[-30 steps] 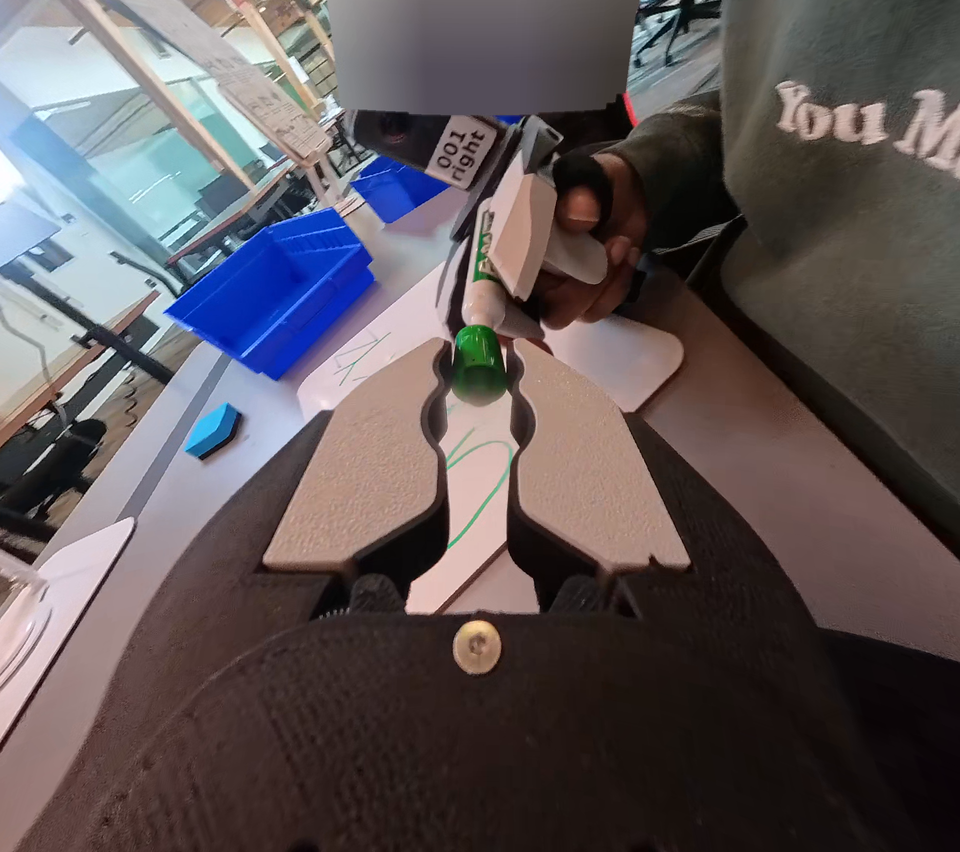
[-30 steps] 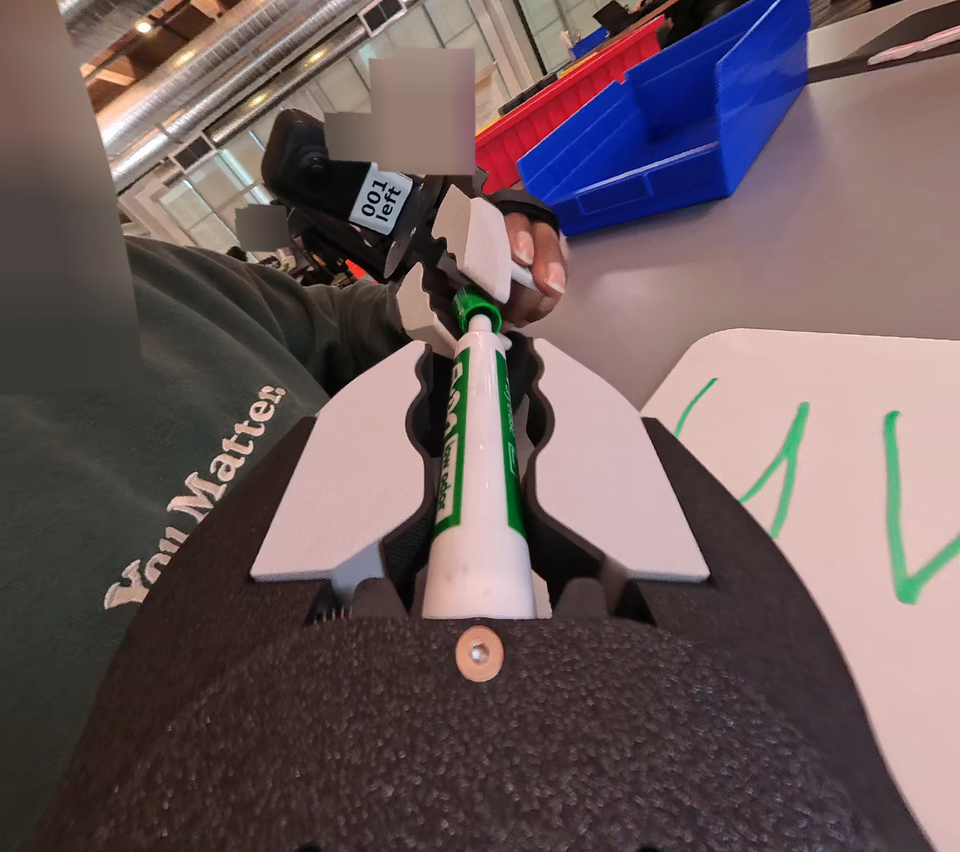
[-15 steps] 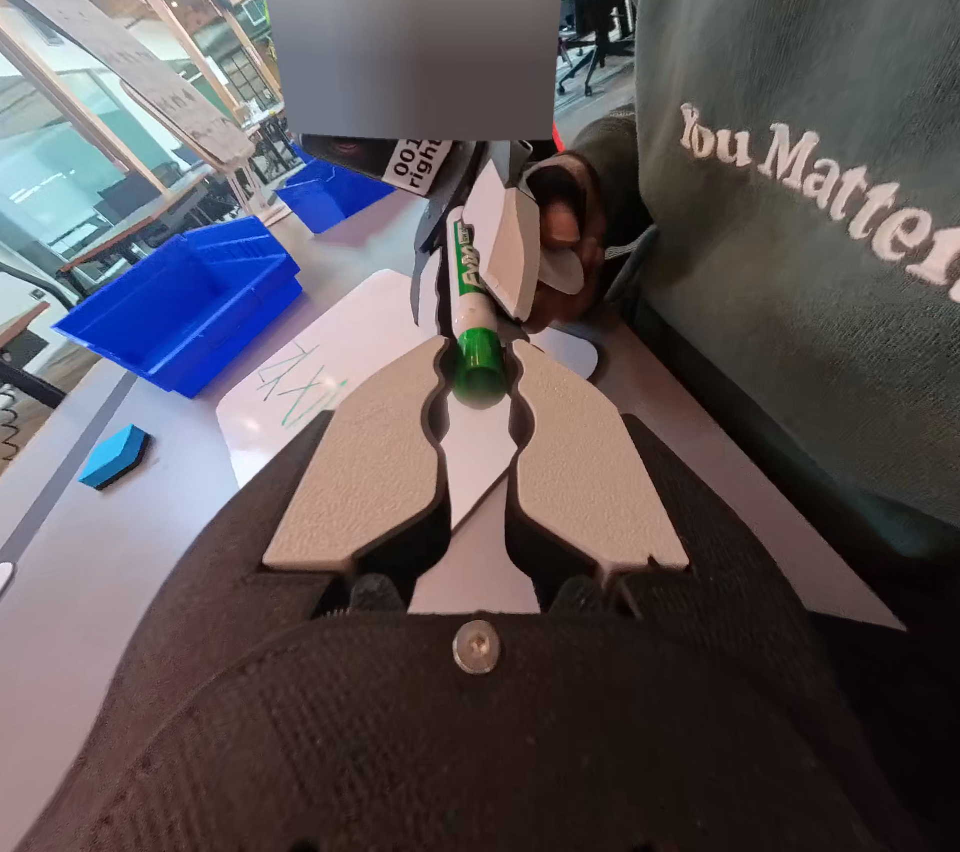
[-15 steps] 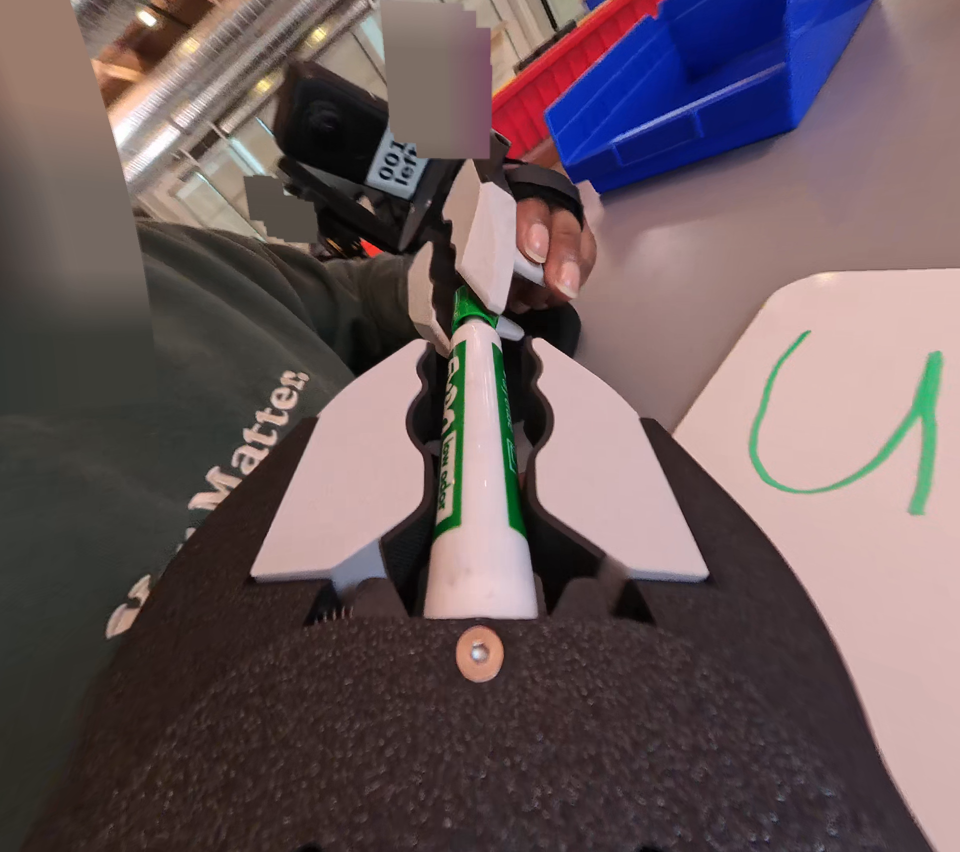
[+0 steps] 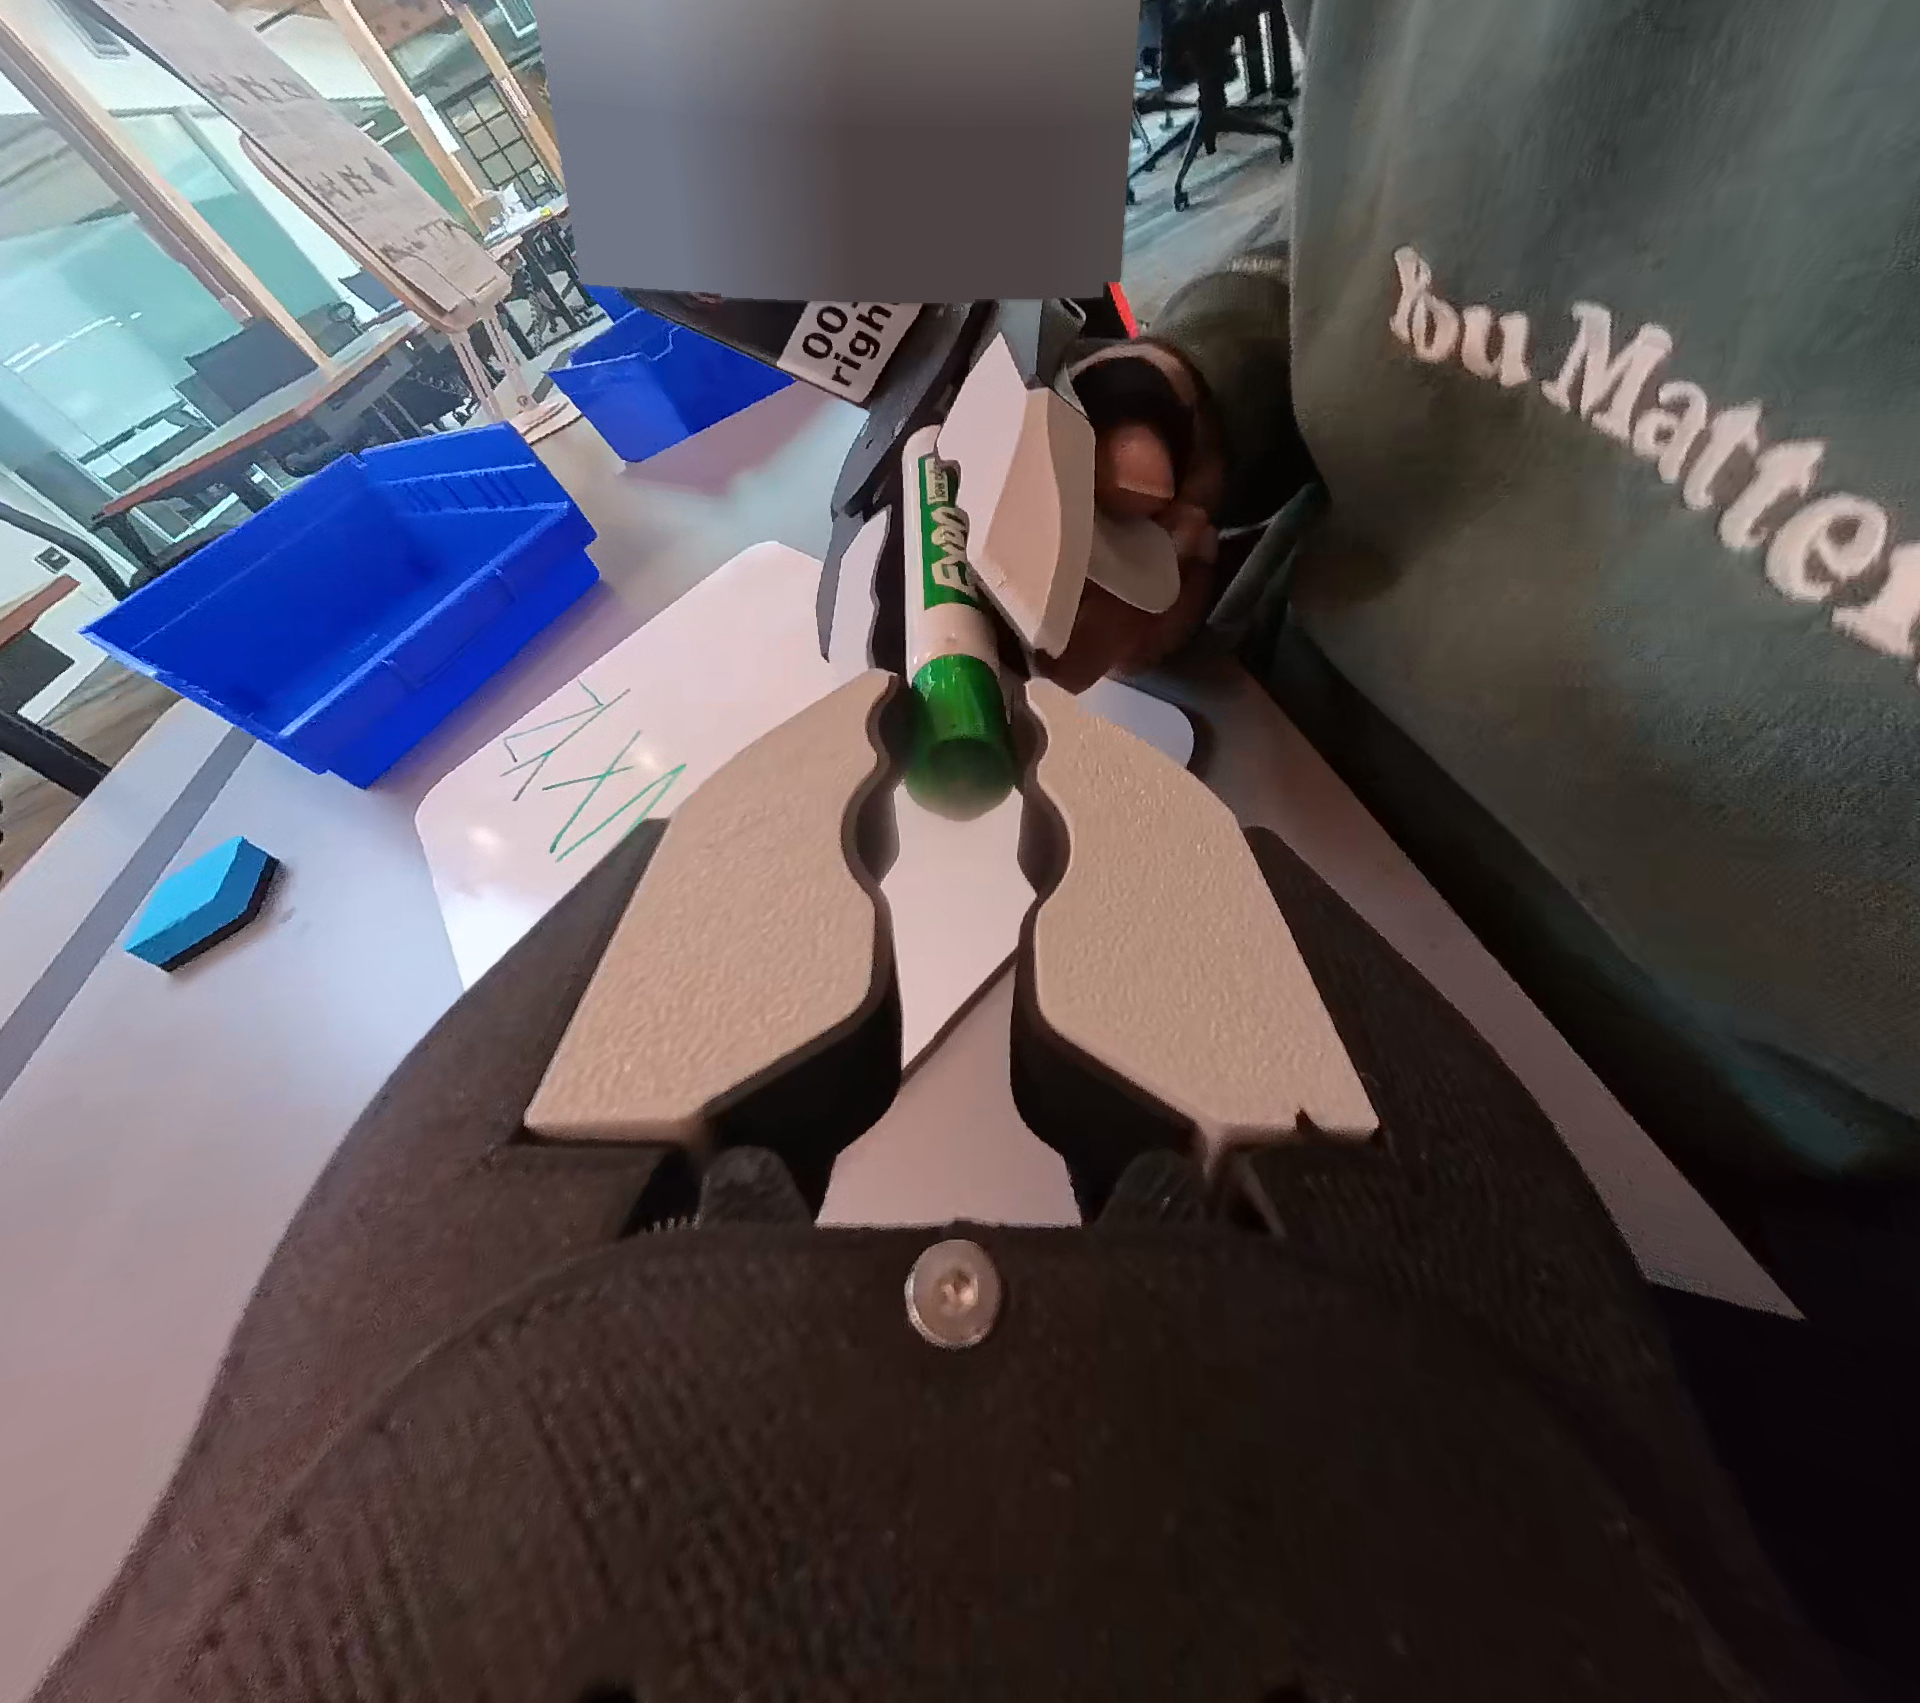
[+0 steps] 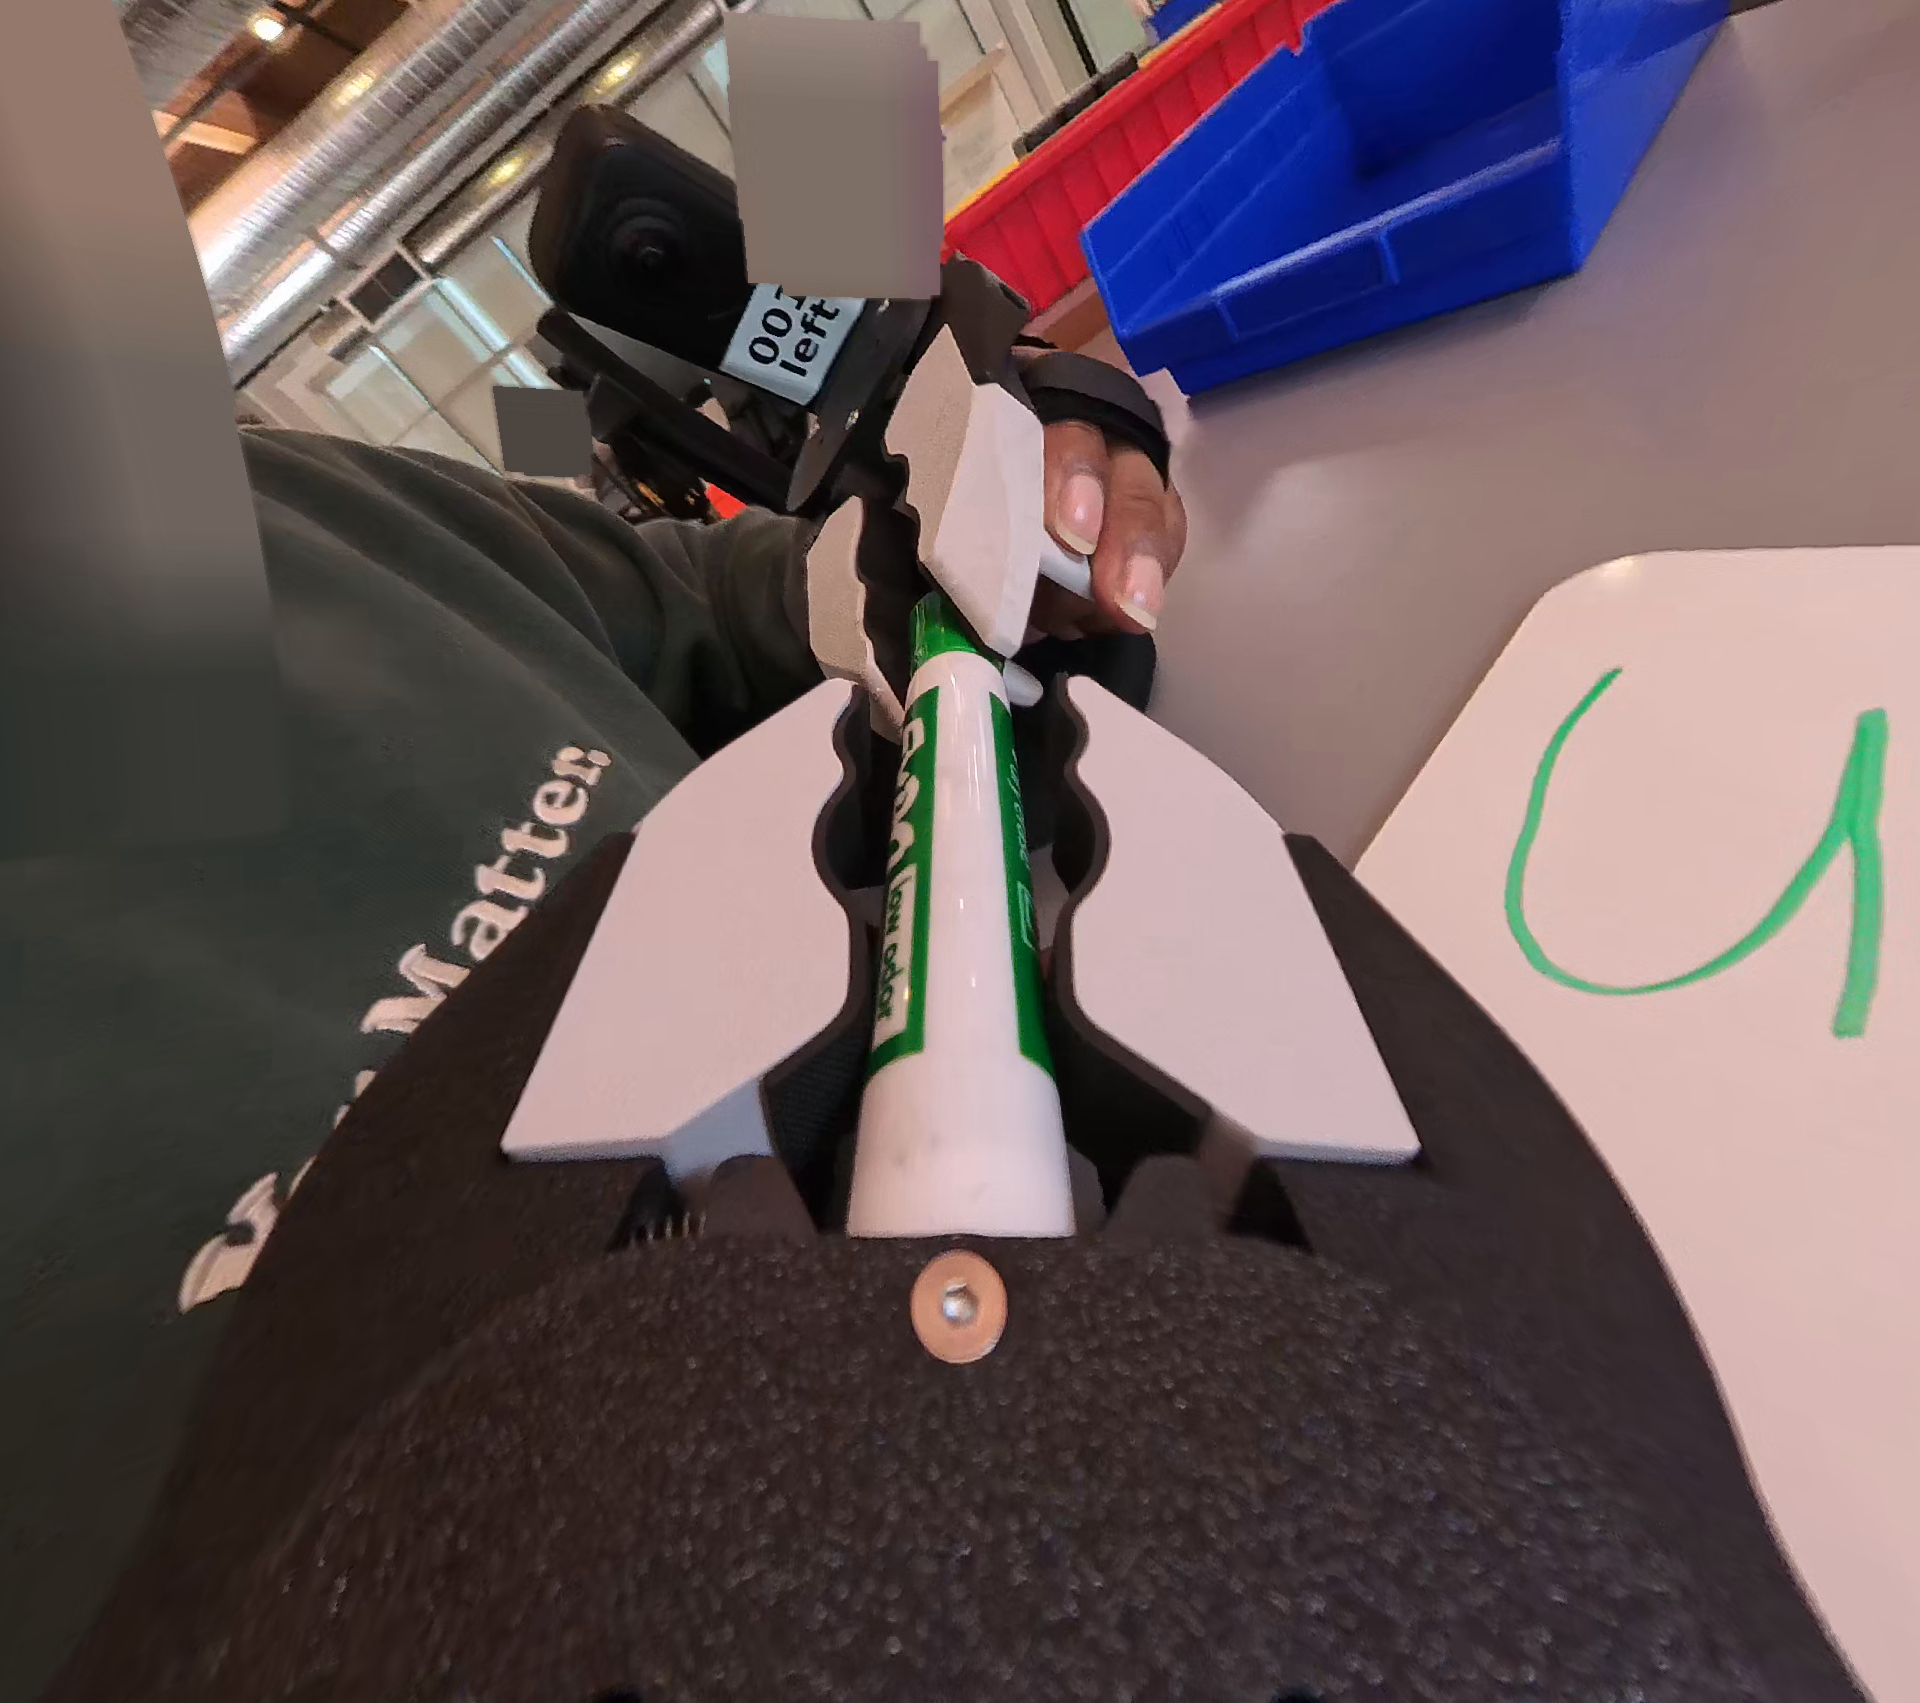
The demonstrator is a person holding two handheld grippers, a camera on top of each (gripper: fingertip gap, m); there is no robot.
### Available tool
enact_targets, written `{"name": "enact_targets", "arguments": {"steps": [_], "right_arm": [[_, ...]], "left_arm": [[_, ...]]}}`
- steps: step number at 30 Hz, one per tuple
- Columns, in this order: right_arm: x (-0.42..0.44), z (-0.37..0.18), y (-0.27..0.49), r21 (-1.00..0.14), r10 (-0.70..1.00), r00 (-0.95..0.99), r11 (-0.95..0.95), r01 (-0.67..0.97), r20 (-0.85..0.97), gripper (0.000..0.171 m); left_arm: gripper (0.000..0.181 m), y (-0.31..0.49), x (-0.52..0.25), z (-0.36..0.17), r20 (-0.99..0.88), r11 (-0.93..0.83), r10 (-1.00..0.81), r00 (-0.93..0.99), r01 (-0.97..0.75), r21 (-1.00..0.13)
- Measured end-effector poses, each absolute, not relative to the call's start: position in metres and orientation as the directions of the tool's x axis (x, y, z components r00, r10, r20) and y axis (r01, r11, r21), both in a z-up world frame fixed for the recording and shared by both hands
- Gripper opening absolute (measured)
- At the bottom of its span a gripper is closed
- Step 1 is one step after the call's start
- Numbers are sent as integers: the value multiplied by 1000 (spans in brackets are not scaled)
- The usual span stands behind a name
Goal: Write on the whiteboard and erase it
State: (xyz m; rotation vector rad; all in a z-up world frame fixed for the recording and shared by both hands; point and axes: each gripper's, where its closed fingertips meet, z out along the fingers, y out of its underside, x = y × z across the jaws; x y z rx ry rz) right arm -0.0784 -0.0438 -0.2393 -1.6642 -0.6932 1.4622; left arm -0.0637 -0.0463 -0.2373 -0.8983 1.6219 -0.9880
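Observation:
A white marker [image 6: 956,926] with green bands lies lengthwise between my right gripper's [image 6: 961,718] fingers, which are shut on its barrel. Its green cap [image 5: 956,734] sits on the marker's end, and my left gripper [image 5: 956,718] is shut on it at the fingertips. The two grippers face each other just above the table, close to the person's body. The barrel also shows in the left wrist view [image 5: 940,552]. The whiteboard [image 6: 1662,1134] lies flat on the grey table with green strokes on it; it also shows in the left wrist view [image 5: 623,718].
A blue eraser [image 5: 203,905] lies on the table left of the board. Blue bins [image 5: 343,604] stand beyond the board, with a red bin [image 6: 1122,157] behind one. The person's green sweatshirt [image 5: 1558,406] fills the right side, at the table edge. The grippers are tip to tip, or close to it.
Both grippers, joined by the marker, have swung toward the person's body. The whiteboard has slid left in the left wrist view. The grips have not changed.

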Motion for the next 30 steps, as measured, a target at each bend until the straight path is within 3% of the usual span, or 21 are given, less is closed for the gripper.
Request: {"name": "enact_targets", "arguments": {"steps": [2, 5, 8, 12, 16, 30], "right_arm": [[-77, -232, -42, -870, 852, 174, -485, -88, -493, 34], [-63, -223, -38, -951, 920, 264, -308, 32, -290, 58], [-32, -218, -26, -966, 922, 381, -162, 200, -76, 60], [-12, -234, -12, -862, 896, 396, -32, 507, 199, 54], [-8, -244, 10, -719, 853, 330, 73, 691, 404, 54], [-33, -268, 17, -566, 933, 88, 136, 813, 350, 46]], "left_arm": [[20, -42, -64, -231, -328, 352, -919, -218, -83, -932], [20, -24, -75, -218, -217, 228, -959, -181, -42, -973], [19, 1, -80, -227, -152, 167, -980, -127, -110, -980], [20, 11, -76, -245, -137, 153, -987, -89, -212, -965], [20, 10, -73, -253, -149, 167, -985, -87, -265, -950], [20, 17, -70, -267, -111, 118, -993, -42, -341, -933]]}}
